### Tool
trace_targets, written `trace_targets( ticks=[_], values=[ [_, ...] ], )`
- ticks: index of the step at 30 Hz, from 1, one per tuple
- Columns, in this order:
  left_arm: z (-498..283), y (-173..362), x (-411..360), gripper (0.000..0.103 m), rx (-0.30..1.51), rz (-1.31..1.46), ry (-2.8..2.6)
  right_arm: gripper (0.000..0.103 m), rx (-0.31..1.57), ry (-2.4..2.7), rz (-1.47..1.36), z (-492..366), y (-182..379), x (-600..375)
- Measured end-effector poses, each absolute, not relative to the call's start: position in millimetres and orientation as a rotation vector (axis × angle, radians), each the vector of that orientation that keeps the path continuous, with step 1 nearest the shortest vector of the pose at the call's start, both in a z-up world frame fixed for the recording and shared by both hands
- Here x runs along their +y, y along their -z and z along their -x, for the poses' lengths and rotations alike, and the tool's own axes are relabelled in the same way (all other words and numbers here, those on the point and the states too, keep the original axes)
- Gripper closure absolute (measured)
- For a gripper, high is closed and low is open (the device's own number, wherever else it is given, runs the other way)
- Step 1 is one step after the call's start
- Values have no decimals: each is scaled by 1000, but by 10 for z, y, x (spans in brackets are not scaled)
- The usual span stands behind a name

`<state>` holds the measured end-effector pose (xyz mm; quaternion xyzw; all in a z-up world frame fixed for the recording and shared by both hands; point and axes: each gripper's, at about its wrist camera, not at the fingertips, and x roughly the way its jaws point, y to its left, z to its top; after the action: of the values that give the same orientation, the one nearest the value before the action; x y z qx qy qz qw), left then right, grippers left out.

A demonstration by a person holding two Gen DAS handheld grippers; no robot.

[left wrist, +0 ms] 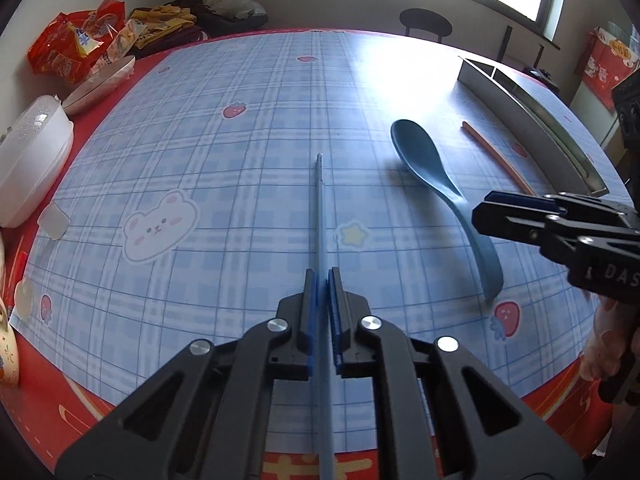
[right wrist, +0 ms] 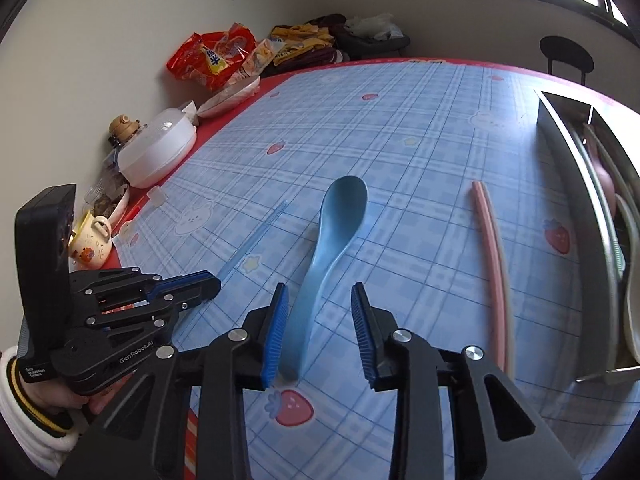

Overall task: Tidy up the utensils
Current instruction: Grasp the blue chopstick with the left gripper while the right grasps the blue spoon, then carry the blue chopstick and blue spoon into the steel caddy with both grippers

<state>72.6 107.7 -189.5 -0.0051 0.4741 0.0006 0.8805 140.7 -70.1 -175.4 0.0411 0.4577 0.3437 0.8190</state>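
Left wrist view: left hand-held gripper [left wrist: 322, 280] clamps the thin, light blue chopstick [left wrist: 320, 208] (slippery); right hand-held gripper [right wrist: 320, 304] straddles the spoon [right wrist: 320, 264] handle, its pads not yet gripping.

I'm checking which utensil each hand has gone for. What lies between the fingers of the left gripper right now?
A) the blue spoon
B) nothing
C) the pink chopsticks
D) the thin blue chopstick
D: in the left wrist view the left gripper has its blue pads closed on the thin blue chopstick, while the blue spoon lies apart, over by the right gripper.
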Motion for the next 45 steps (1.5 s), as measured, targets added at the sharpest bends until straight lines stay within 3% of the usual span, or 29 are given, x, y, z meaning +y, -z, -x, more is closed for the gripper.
trace_targets(
  ticks=[5, 8, 27, 45],
  values=[
    [-751, 1891, 1137, 93, 976, 35, 19, 84, 1019, -742, -92, -1499, 1822, -538],
    [-725, 1865, 1161, 93, 958, 68, 54, 96, 1007, -756, -99, -1494, 1798, -537],
    [-624, 1360, 1010, 93, 823, 165, 124, 96, 880, -734, -201, -1428, 1585, -1031],
    [-1187, 1023, 279, 93, 783, 191, 206, 96, 708, -617, -226, -1758, 1181, -2026]
  ],
)
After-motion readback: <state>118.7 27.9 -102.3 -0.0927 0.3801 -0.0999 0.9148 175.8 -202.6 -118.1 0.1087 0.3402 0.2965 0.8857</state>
